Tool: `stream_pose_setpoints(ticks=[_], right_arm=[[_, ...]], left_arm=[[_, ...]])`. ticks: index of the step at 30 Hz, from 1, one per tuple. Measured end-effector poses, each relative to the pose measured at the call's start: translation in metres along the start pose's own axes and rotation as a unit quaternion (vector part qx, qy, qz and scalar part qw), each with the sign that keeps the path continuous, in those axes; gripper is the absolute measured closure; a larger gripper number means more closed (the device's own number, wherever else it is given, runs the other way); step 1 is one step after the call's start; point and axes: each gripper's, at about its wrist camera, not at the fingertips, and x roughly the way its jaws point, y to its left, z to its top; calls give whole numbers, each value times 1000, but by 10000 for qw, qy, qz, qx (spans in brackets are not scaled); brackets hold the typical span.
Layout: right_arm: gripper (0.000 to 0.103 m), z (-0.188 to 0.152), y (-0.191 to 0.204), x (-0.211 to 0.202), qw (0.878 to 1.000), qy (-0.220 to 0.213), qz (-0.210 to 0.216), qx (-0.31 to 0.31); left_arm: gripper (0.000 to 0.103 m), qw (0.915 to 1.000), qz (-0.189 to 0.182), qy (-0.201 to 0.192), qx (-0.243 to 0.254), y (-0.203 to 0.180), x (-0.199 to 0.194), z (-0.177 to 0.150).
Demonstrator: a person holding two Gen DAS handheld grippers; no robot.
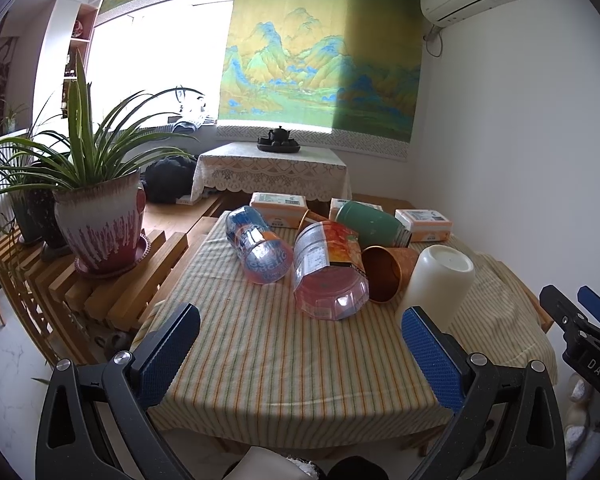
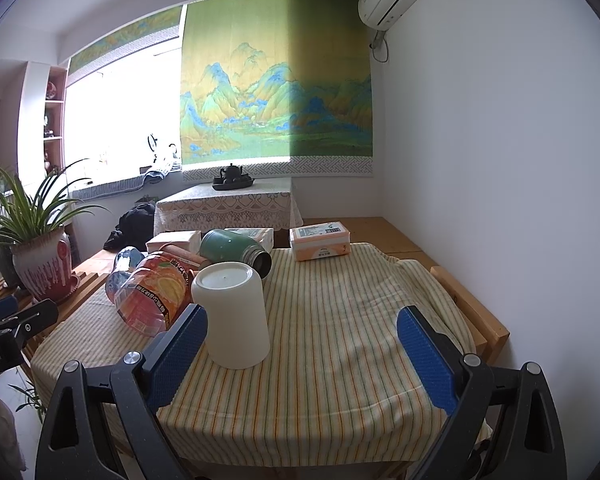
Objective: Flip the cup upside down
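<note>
A cream cup stands upside down on the striped tablecloth, base up; it also shows in the left wrist view. My right gripper is open and empty, its left finger just in front of the cup's left side. My left gripper is open and empty near the table's front edge, with the cup beyond its right finger. The right gripper shows at the right edge of the left wrist view.
An orange-labelled bottle, a blue-labelled bottle, a copper cup and a green flask lie on the cloth behind. Tissue packs sit at the back. A potted plant stands on a wooden rack at the left.
</note>
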Motion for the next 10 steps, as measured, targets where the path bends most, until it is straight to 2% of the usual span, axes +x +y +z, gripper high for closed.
stream_pose_setpoints(ticks=[10], right_arm=[[9, -1, 1, 0, 10000, 12, -3, 7]], left_arm=[[1, 10000, 9, -4, 10, 0, 1, -1]])
